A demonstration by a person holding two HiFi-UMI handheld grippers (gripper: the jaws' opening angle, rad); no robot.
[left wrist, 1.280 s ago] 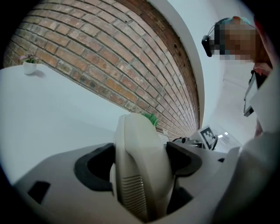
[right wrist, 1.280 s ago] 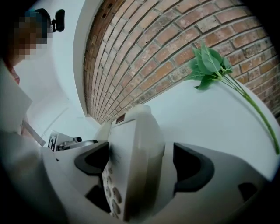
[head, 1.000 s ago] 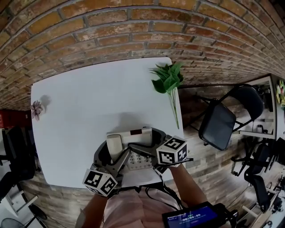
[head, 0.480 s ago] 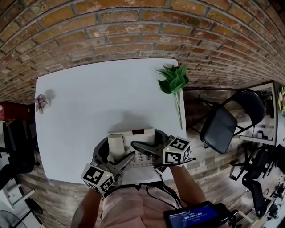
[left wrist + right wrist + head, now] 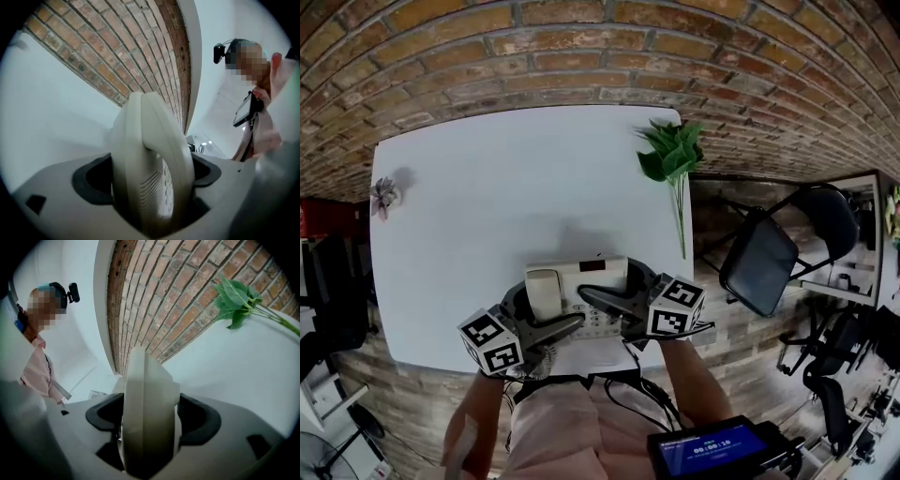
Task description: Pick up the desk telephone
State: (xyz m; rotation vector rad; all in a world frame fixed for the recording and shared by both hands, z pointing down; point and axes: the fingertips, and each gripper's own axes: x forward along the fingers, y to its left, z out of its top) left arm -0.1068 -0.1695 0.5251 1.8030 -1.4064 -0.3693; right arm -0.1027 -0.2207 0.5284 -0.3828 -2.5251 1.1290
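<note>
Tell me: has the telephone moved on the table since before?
No. The telephone keeps its place, its far edge level with the near end of the plant stem.

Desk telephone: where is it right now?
Head view, lower centre: the desk telephone is at the near edge of the white table, in front of the person; the green leafy sprig lies beyond it, rightward.

Smooth off-white plastic desk telephone (image 5: 581,274), matt white table (image 5: 478,187), rough red-brown brick wall (image 5: 581,47)

White table (image 5: 487,206), green sprig (image 5: 670,159), pink flower (image 5: 382,197), folding chair (image 5: 759,262)
</note>
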